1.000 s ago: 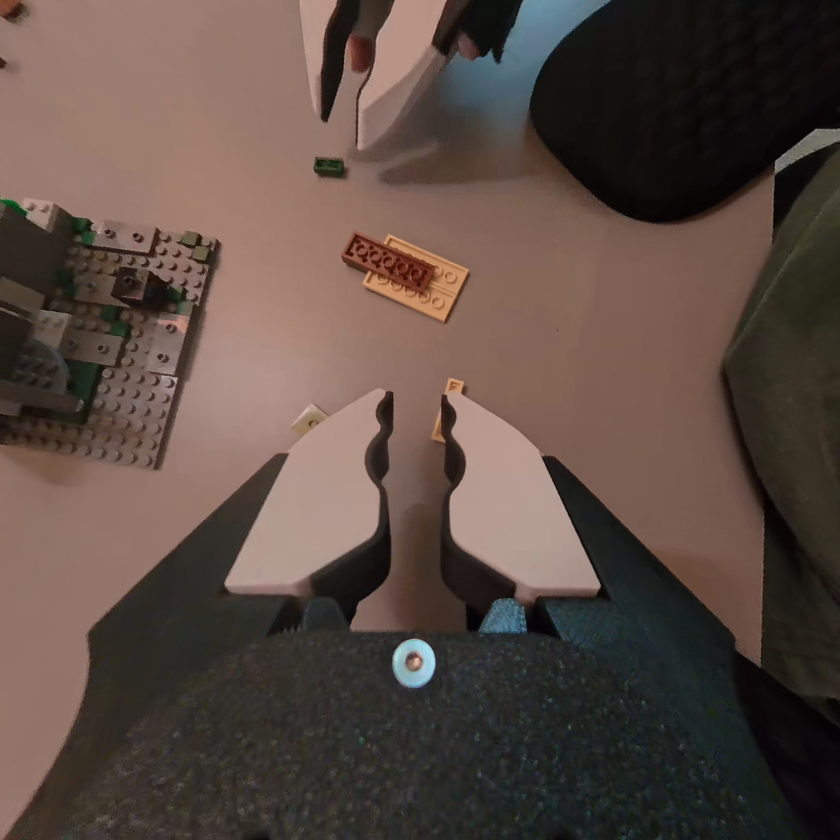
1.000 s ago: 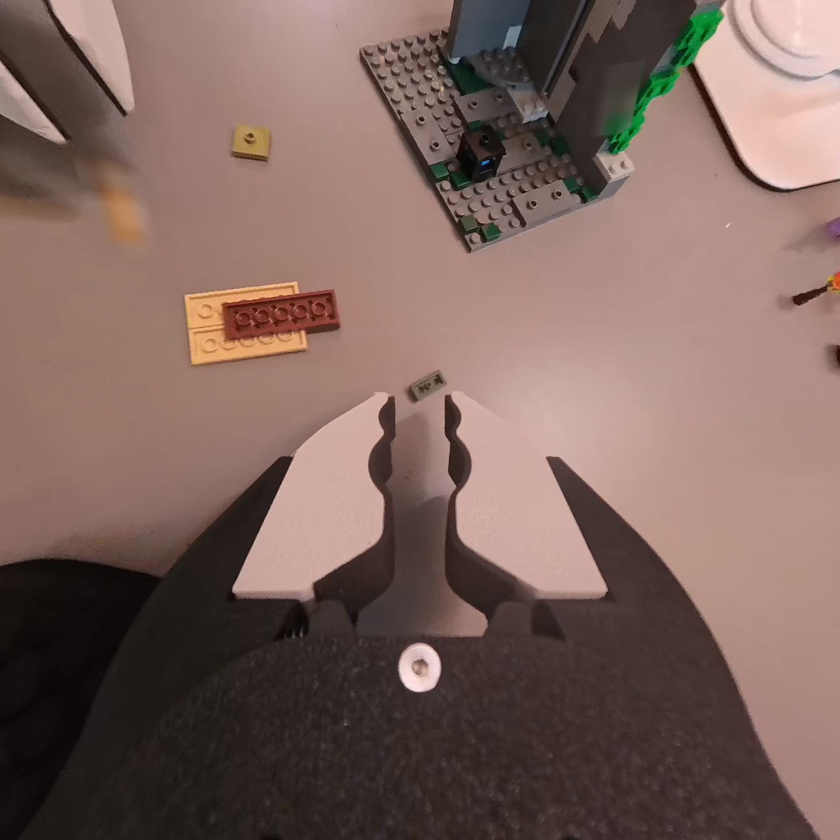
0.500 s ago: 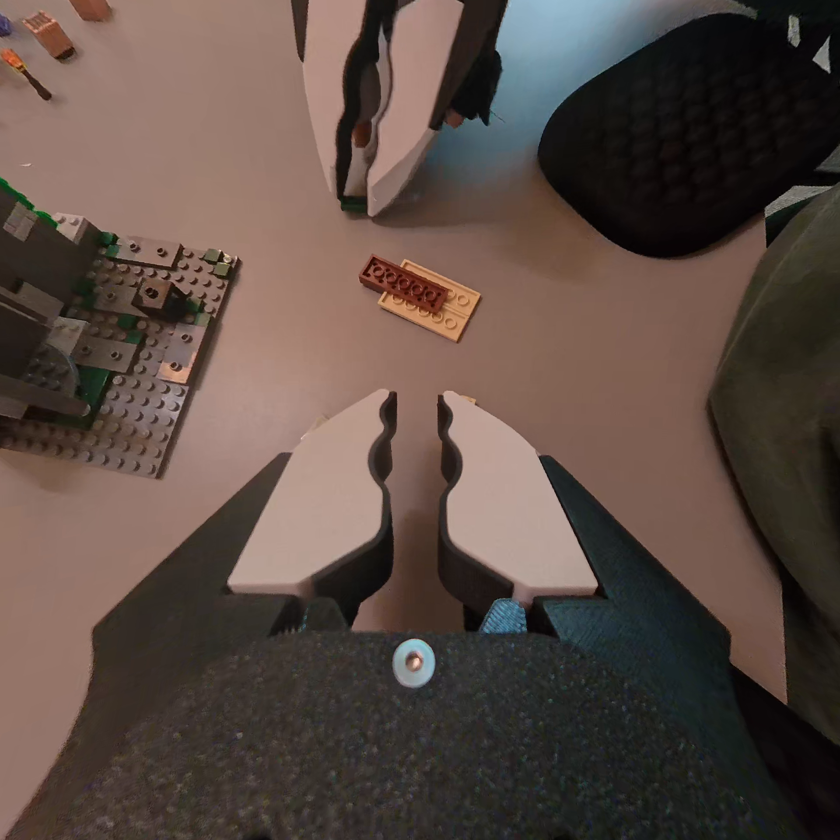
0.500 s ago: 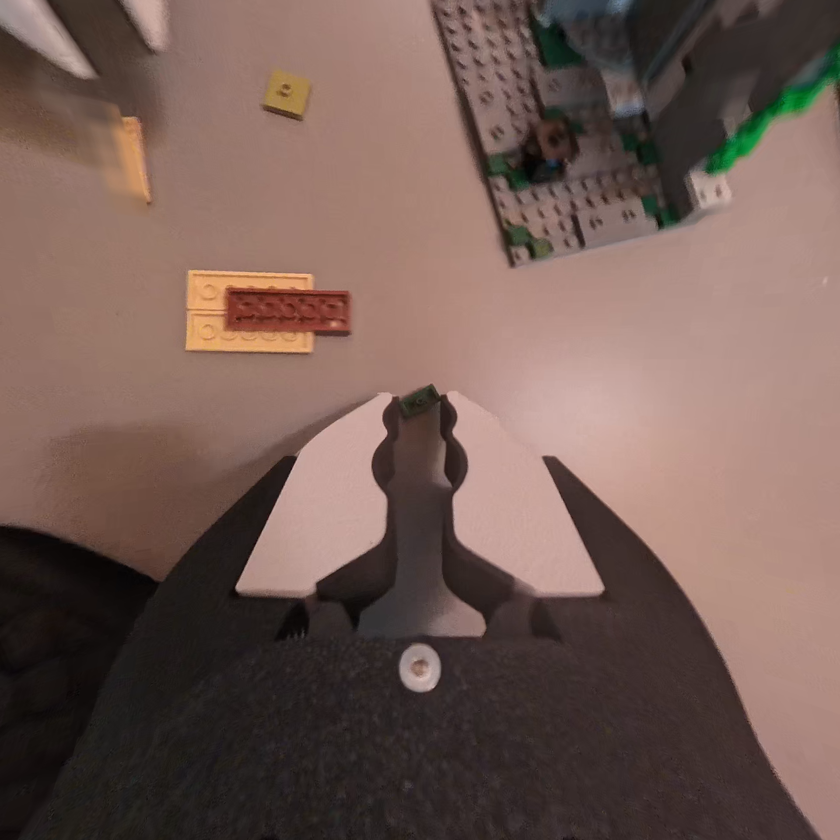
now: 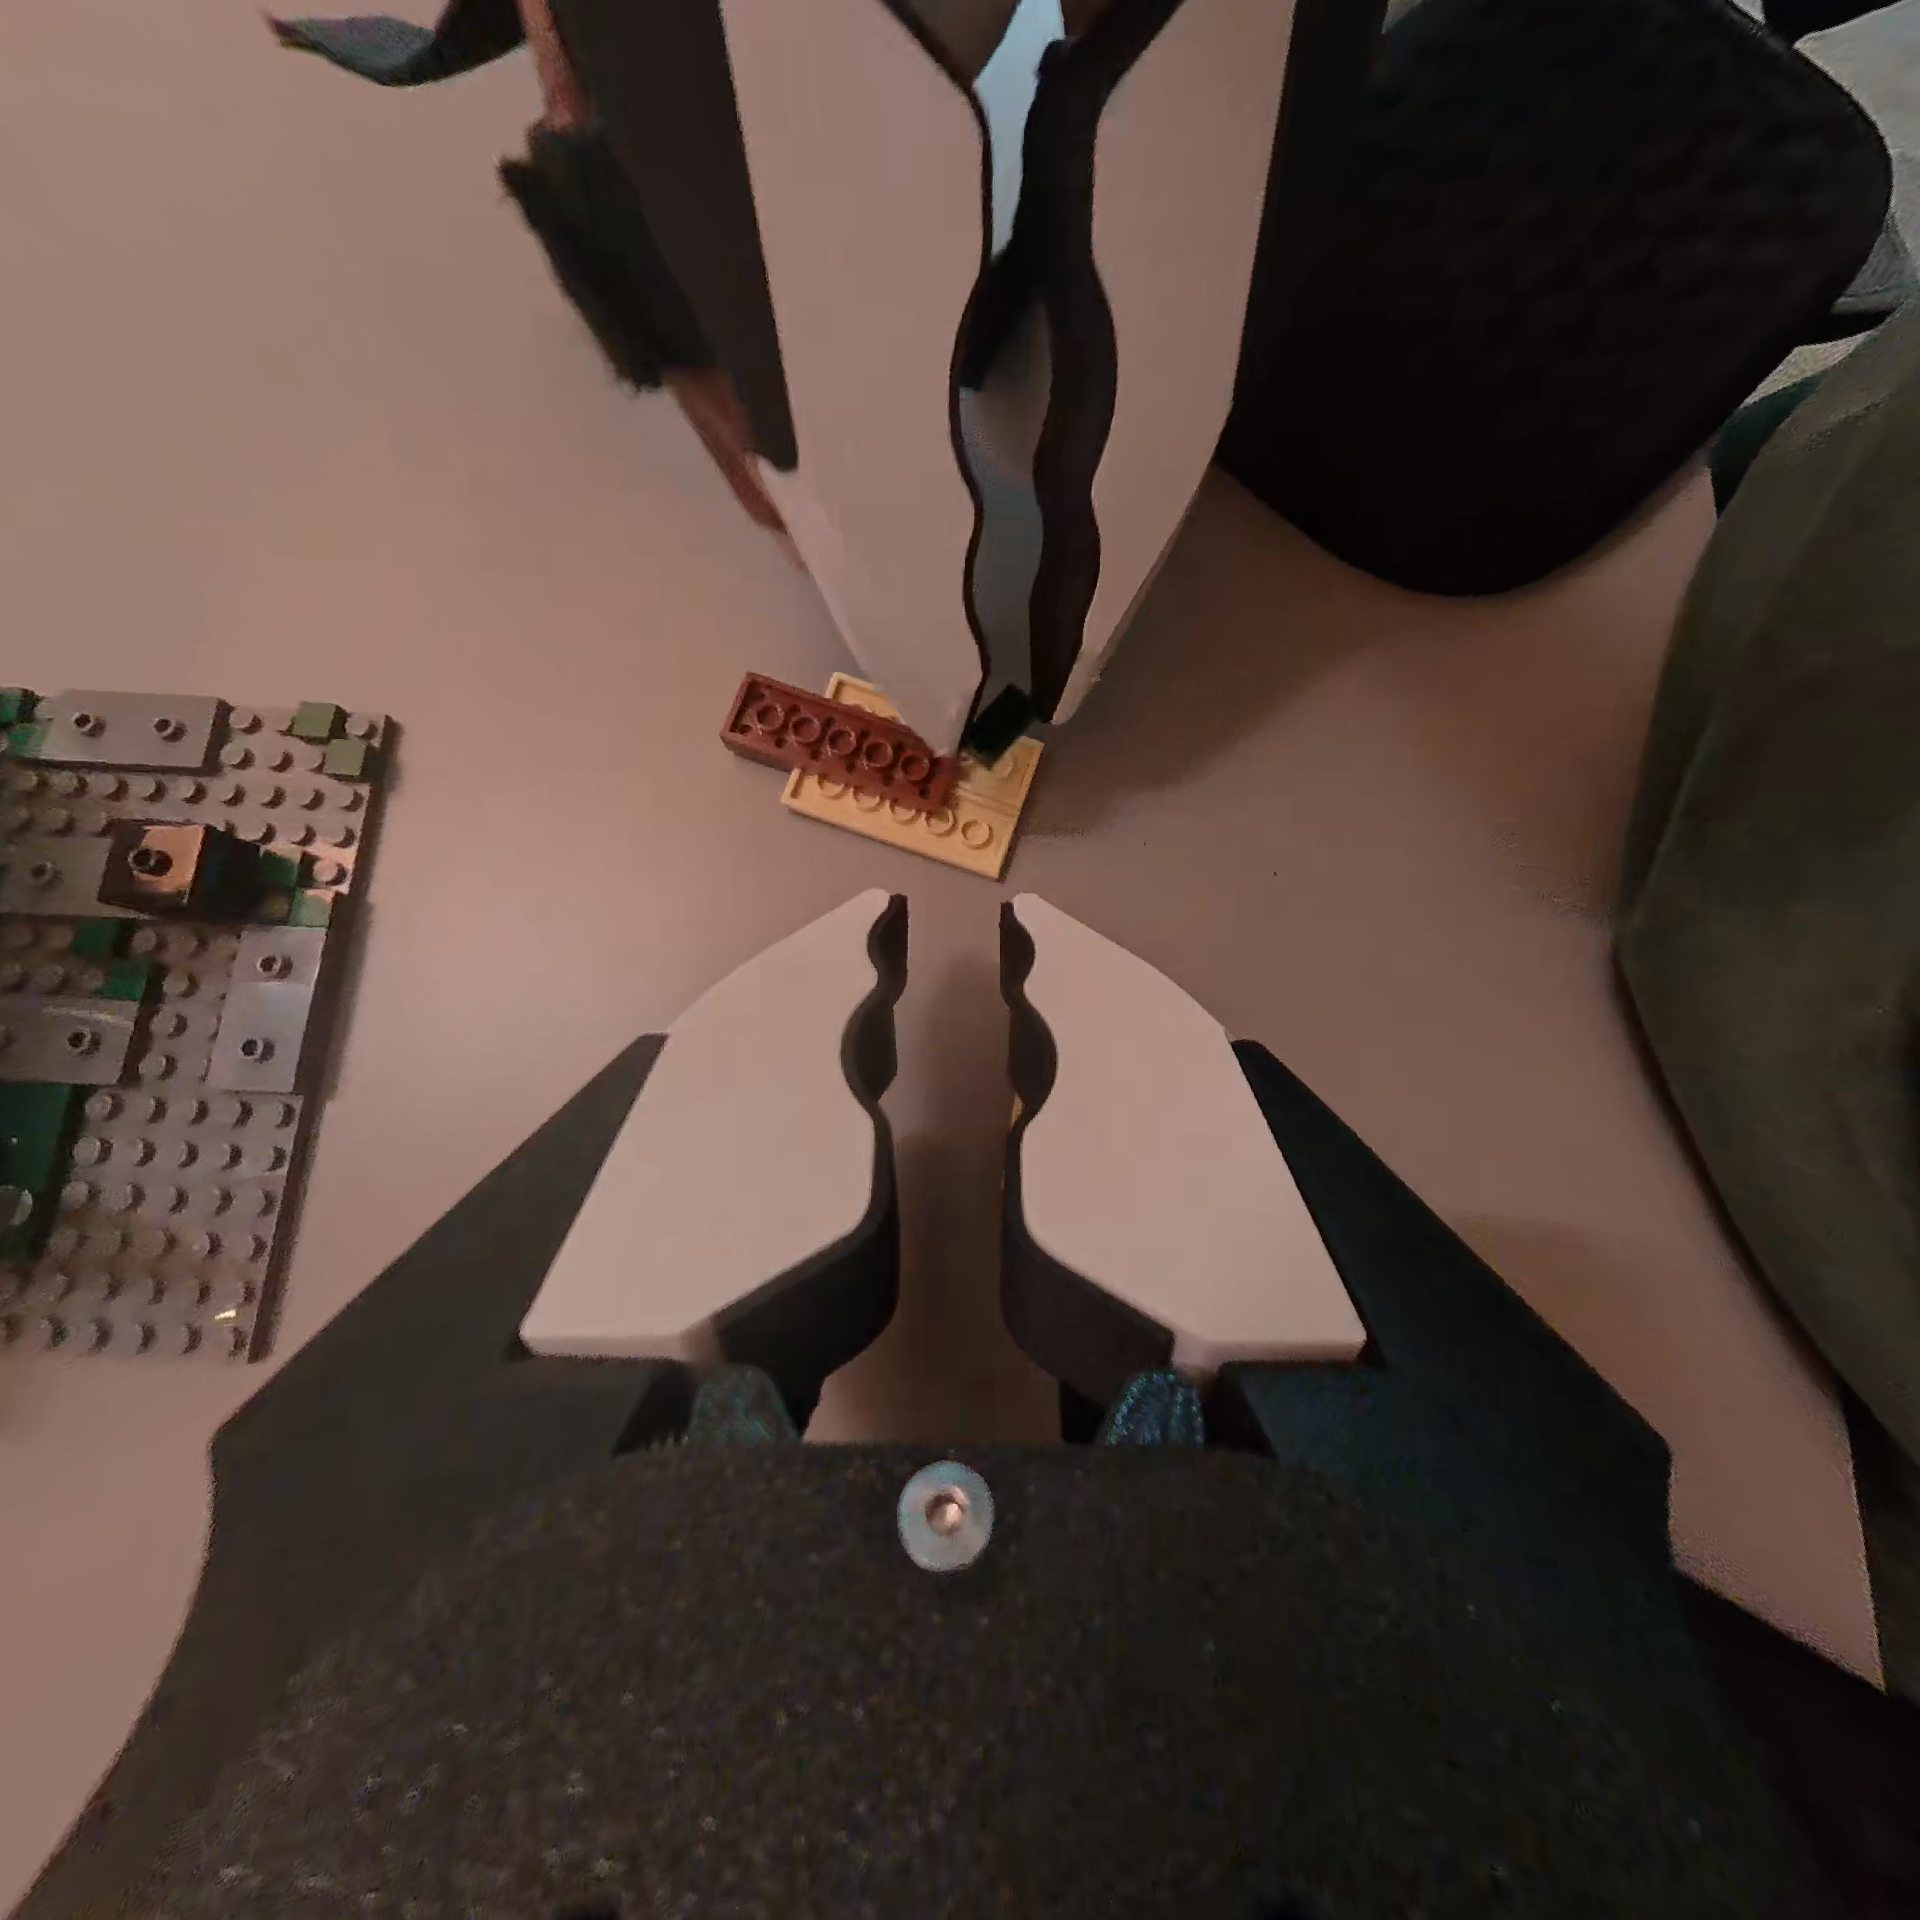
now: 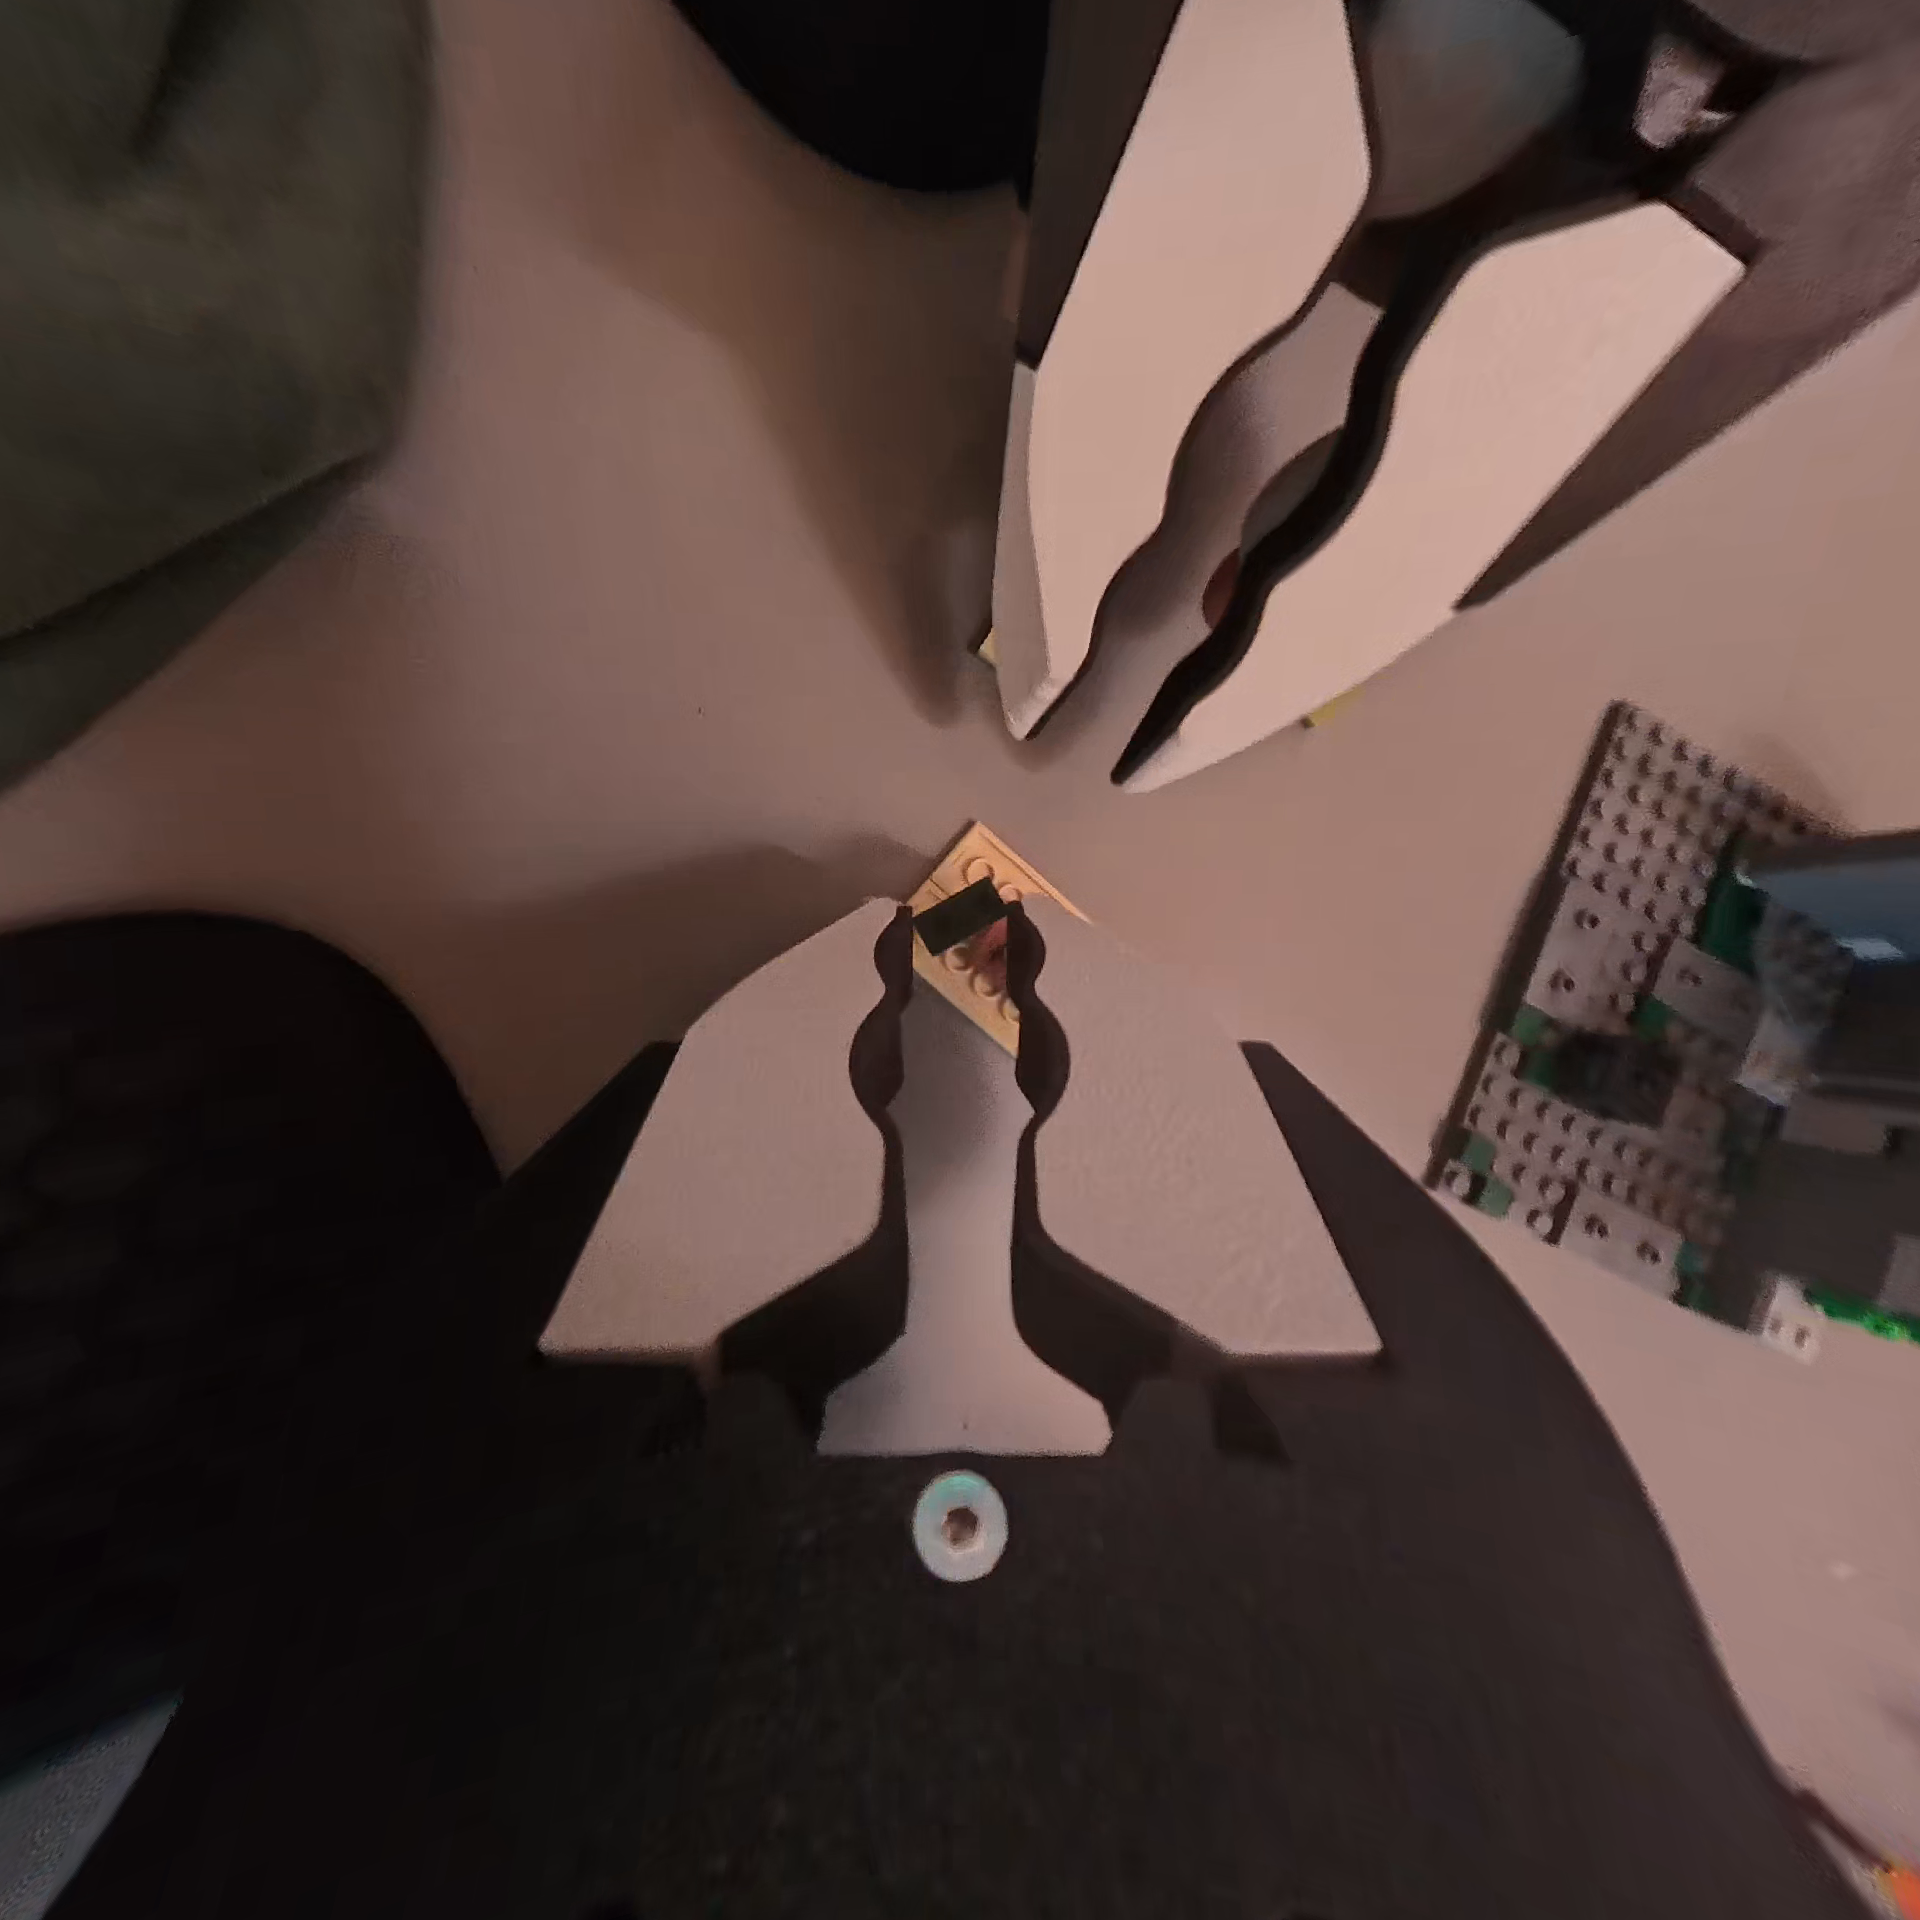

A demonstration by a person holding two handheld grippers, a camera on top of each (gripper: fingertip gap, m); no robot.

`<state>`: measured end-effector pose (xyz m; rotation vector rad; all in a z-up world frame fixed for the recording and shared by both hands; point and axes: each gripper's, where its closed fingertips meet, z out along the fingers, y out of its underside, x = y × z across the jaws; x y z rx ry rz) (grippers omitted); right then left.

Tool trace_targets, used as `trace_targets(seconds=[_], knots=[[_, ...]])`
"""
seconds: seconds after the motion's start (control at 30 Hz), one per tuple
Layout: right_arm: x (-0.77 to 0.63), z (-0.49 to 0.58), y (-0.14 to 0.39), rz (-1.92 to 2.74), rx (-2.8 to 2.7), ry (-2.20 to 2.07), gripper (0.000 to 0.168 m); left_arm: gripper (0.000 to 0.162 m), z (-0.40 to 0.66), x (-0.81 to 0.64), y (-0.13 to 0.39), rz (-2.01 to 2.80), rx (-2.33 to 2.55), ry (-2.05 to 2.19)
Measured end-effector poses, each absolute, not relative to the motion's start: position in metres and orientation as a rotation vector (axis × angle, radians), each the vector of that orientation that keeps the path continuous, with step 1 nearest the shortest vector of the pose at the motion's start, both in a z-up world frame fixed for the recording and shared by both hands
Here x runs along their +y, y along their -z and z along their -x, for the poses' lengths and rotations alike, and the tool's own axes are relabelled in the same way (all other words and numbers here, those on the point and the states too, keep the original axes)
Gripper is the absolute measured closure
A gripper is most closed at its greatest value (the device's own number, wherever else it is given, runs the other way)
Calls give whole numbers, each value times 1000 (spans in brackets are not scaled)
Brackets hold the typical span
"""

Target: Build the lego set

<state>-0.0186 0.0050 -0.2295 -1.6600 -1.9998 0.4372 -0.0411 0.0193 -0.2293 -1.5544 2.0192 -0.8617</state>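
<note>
R gripper (image 6: 961, 920) pinches small dark green piece (image 6: 958, 912) by its short ends, tips just over tan plate (image 5: 914, 821) w/ brown plate (image 5: 836, 750) on it. L gripper (image 5: 951, 914) slightly apart, empty. Piece looks light, rigid, slick; prob needs edge grip, square press.

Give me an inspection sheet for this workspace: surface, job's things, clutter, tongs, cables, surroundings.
Surface: smooth beige tabletop, bare between pieces.
Job's things: small dark green lego piece held over the flat tan lego plate; long brown studded lego plate lying on the tan one; grey studded baseplate build to the side.
Clutter: small yellowish piece mostly hidden behind the left tongs, too hidden to identify.
Tongs: right tongs shut on the green piece; left tongs open, empty, close to the tan plate.
Cables: nothing seen.
Surroundings: black textured chair seat; olive green fabric at the table edge.
</note>
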Motion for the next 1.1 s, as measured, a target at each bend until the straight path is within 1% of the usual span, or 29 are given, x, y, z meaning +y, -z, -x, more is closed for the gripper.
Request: trace_targets(seconds=[0.27, 0.57, 0.87, 1.0, 1.1], knots=[[9, 21, 244, 1552, -2290, -479, 151, 146, 40, 17, 236, 1581, 2001, 862], [10, 19, 246, 1502, -2364, -521, 151, 146, 39, 16, 234, 1588, 1986, 896], [10, 18, 247, 1495, -2347, -546, 148, 146, 36, 12, 235, 1588, 1998, 896], [11, 18, 239, 1514, -2279, -575, 148, 146, 35, 11, 235, 1585, 1999, 898], [14, 17, 228, 1574, -2139, -597, 154, 147, 33, 10, 234, 1575, 1987, 900]])
